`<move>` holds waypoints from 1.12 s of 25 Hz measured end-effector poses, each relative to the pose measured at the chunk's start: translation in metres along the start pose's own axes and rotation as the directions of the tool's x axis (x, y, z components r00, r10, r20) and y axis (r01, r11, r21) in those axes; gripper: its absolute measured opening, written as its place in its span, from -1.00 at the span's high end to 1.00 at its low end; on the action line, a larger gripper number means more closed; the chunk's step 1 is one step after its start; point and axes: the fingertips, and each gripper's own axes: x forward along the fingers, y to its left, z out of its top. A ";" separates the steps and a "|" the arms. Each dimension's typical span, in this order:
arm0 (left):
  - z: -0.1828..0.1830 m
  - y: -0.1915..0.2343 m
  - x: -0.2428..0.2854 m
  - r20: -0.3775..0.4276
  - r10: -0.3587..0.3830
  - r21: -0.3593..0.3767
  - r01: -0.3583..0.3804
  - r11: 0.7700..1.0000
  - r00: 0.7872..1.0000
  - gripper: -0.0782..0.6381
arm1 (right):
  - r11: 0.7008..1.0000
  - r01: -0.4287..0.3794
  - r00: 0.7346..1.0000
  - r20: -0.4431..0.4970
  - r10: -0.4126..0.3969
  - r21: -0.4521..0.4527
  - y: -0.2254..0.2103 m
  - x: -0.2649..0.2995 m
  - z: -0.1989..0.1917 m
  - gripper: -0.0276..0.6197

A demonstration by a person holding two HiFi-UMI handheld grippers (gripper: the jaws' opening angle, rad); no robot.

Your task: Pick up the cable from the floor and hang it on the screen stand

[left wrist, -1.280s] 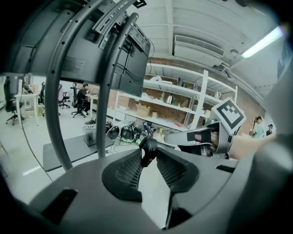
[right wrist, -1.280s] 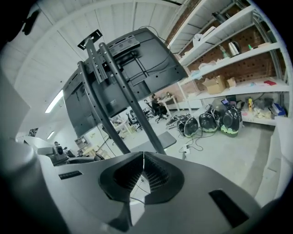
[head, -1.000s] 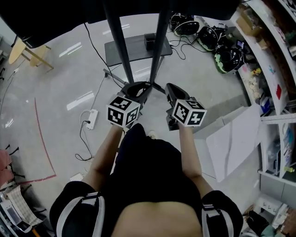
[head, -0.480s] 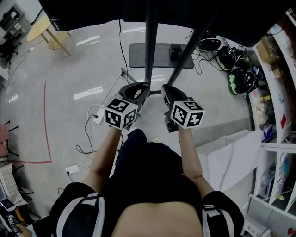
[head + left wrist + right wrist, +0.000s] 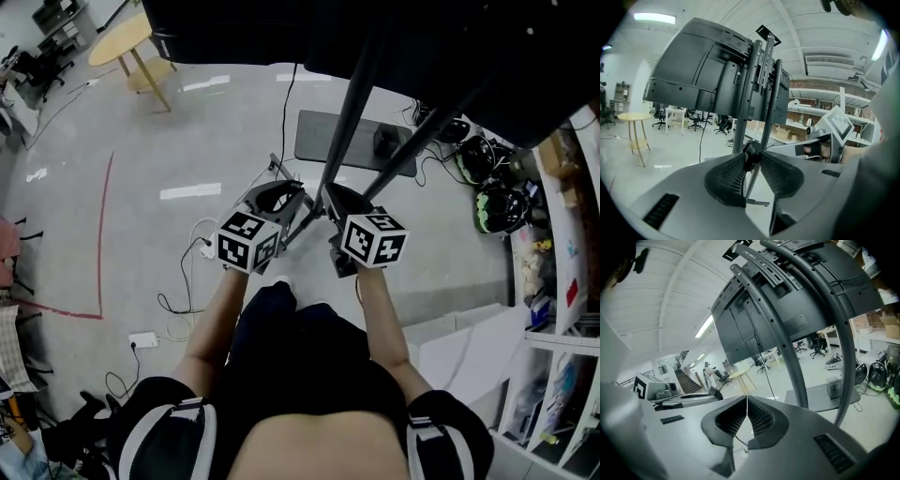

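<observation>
The cable shows as a black rounded part pinched at the tips of your left claw; your right claw has its tips pressed together, with a thin strand trailing from between its pads; both claws hang side by side above the floor; the screen stand rises at 12 o'clock just past them, its dark screen looming overhead; a round wooden table stands at 10 o'clock.
</observation>
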 end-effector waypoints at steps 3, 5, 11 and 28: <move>0.005 0.009 -0.005 0.008 0.004 -0.009 -0.004 1.000 1.000 0.48 | 1.000 -0.012 1.000 -0.006 0.012 -0.010 0.009 0.010 0.004 0.84; 0.007 0.015 -0.008 0.009 -0.001 -0.024 0.001 1.000 1.000 0.48 | 1.000 -0.015 1.000 -0.006 0.015 -0.014 0.014 0.015 0.007 0.84; 0.015 0.029 -0.008 0.008 -0.013 0.001 0.013 1.000 1.000 0.48 | 1.000 0.003 1.000 0.009 -0.002 -0.022 0.017 0.027 0.019 0.84; 0.073 0.074 0.008 0.061 -0.073 0.107 0.066 0.992 0.995 0.48 | 0.991 -0.018 0.998 0.058 0.026 -0.132 0.033 0.060 0.084 0.84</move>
